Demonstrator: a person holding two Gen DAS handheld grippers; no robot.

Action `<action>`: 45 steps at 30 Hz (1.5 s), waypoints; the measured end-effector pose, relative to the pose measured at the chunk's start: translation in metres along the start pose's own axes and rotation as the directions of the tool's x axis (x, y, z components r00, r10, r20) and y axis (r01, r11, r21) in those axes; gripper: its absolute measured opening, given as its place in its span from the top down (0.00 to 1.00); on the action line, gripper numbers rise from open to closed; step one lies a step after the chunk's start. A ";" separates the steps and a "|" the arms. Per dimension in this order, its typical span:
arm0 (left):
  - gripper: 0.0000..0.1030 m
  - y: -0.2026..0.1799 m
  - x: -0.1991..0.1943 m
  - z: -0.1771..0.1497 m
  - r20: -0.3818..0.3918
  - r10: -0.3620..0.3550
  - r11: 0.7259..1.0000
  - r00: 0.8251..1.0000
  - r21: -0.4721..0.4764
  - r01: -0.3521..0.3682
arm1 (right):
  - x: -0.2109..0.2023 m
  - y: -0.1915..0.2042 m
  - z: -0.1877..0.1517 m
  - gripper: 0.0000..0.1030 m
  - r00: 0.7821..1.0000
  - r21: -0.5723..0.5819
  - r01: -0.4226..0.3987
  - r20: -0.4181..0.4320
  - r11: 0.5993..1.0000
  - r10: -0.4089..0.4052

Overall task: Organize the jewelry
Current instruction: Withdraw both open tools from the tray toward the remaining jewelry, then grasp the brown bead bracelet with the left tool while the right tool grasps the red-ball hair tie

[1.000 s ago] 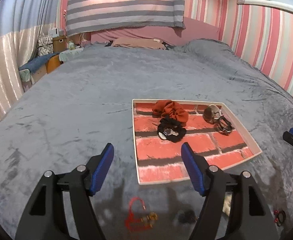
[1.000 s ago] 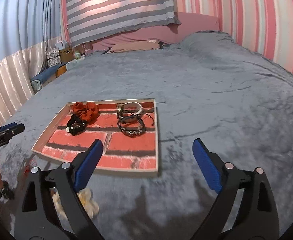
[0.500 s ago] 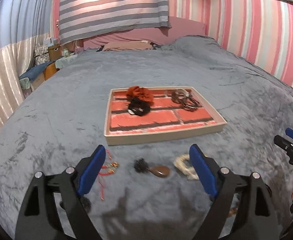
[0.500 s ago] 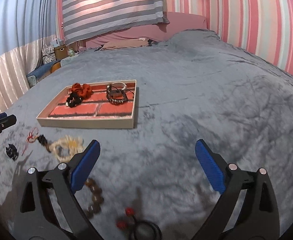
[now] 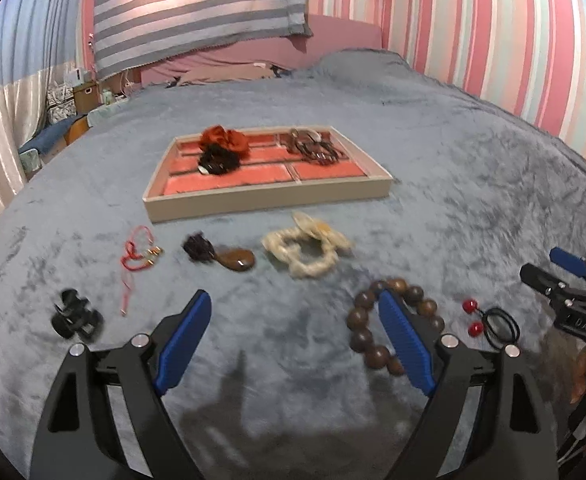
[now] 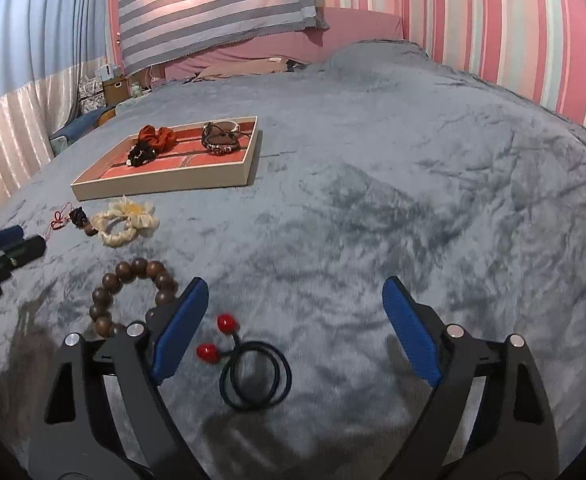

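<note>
Both grippers — left gripper (image 5: pixel 291 330), right gripper (image 6: pixel 295 322) — gape wide, holding nothing.

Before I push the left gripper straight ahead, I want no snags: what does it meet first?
Probably the cream fabric scrunchie, lying ahead between the open jaws; the beige brick-lined tray sits beyond. Depth is uncertain.

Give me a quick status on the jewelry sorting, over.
Left hand-held gripper and right hand-held gripper open, empty. Tray holds scrunchies, bracelets. Wooden bead bracelet, cream scrunchie, hair tie on the bed. Nothing blocking.
</note>
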State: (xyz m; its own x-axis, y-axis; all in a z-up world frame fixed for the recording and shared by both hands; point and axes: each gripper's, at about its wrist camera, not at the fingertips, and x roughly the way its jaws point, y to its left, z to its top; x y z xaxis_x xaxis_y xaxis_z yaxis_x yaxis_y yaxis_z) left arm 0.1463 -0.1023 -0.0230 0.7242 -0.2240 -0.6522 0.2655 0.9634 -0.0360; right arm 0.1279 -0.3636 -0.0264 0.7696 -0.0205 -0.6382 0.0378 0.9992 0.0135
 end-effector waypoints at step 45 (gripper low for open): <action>0.81 -0.025 0.083 -0.013 -0.188 -0.017 0.999 0.982 0.035 0.024 | 0.051 0.016 -0.036 0.94 0.976 -0.152 -0.009 -0.215 0.988 -0.024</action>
State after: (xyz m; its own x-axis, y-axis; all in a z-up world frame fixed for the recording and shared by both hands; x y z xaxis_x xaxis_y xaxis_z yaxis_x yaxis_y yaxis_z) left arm 0.1915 -0.1435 -0.0865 0.5870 -0.2084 -0.7823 0.3047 0.9521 -0.0250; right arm 0.1445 -0.3475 -0.0866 0.6138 -0.0368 -0.7886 -0.0666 0.9929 -0.0982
